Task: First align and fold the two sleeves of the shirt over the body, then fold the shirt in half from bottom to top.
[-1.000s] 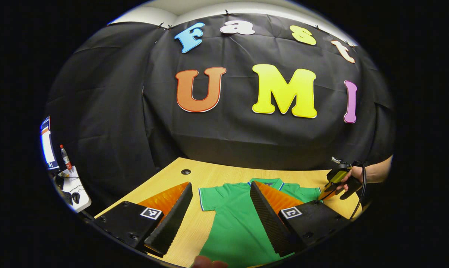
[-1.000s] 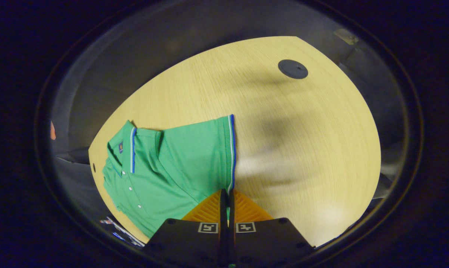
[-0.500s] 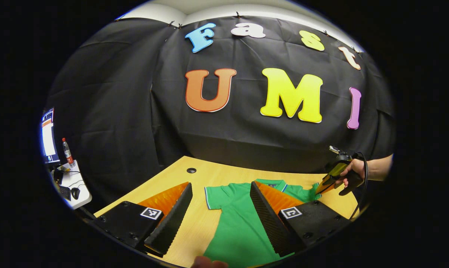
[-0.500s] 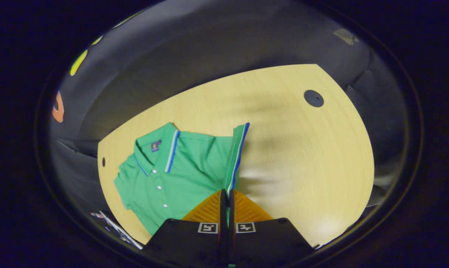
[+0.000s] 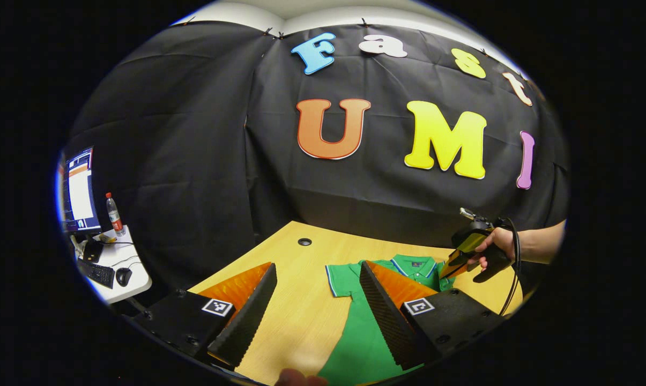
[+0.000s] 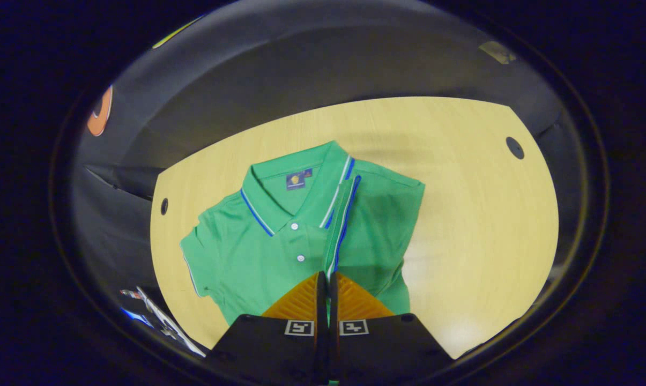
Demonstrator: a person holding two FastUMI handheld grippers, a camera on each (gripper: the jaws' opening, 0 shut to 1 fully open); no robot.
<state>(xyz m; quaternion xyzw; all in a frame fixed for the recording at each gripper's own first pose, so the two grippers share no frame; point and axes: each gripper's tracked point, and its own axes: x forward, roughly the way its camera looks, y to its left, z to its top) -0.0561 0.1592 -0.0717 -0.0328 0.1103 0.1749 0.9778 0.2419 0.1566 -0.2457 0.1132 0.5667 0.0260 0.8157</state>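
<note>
- My right gripper (image 6: 327, 281) has its fingers pressed together on the striped cuff of one sleeve (image 6: 340, 225), which I hold lifted over the chest of the green short-sleeved polo shirt (image 6: 258, 252), the cuff band running up beside the collar.
- My left gripper (image 5: 317, 300) is spread wide with nothing between its fingers, hovering above the near part of the shirt.
- In the left gripper view, my other hand (image 5: 497, 246) holds the right gripper at the far side of the shirt.
- As I judge it, the first sleeve fold is under way but not laid down; the other sleeve (image 6: 197, 262) lies flat and spread out to the side, so that fold and the bottom-to-top halving are left.
- The shirt lies collar-up on a pale wooden table (image 6: 478, 214) with a dark round cable port (image 6: 514, 147).
- Black cloth walls the booth; off to one side a small white desk (image 5: 121, 268) carries a monitor (image 5: 79, 187), a bottle (image 5: 113, 208), a keyboard and a mouse.
</note>
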